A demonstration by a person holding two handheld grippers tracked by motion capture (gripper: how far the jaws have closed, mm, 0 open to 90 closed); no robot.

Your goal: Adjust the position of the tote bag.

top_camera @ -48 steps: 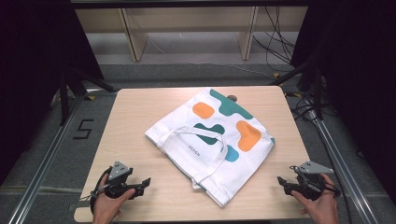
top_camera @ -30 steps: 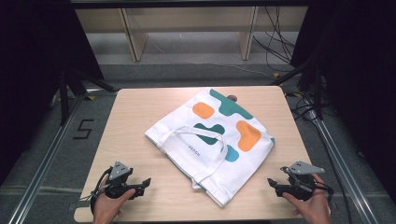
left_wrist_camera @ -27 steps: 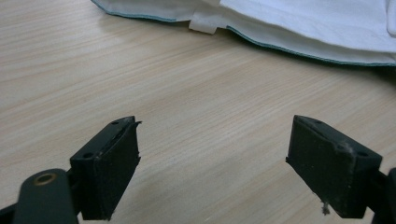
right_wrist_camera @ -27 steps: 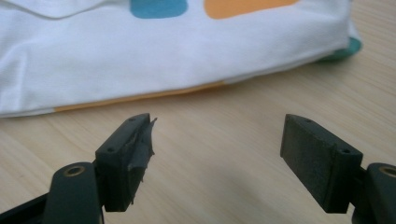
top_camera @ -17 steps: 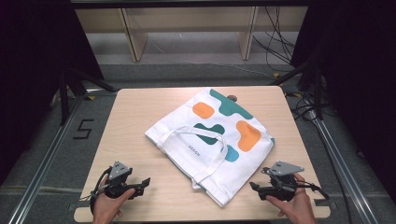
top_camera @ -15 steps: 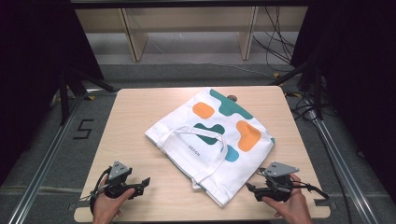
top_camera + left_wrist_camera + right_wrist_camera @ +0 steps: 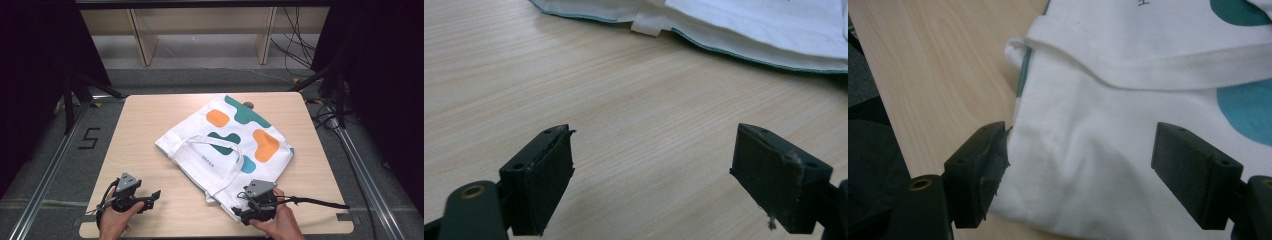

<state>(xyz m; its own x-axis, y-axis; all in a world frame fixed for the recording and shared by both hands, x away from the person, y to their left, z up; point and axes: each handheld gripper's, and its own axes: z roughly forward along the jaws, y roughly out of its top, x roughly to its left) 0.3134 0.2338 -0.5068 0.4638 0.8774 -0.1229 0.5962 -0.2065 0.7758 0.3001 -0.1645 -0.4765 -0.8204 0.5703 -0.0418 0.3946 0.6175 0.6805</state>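
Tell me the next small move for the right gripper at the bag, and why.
Probably close the right gripper on the tote bag: its jaws stand open astride the bag's near corner, one at the fabric's edge, the other over the cloth. The left gripper is open above bare table, apart from the bag.

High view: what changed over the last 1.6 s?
The right tool slid left along the table's near edge to the tote bag's near corner; its open jaws now straddle that corner, not yet closed. The left tool, open over bare wood, and the bag stayed put.
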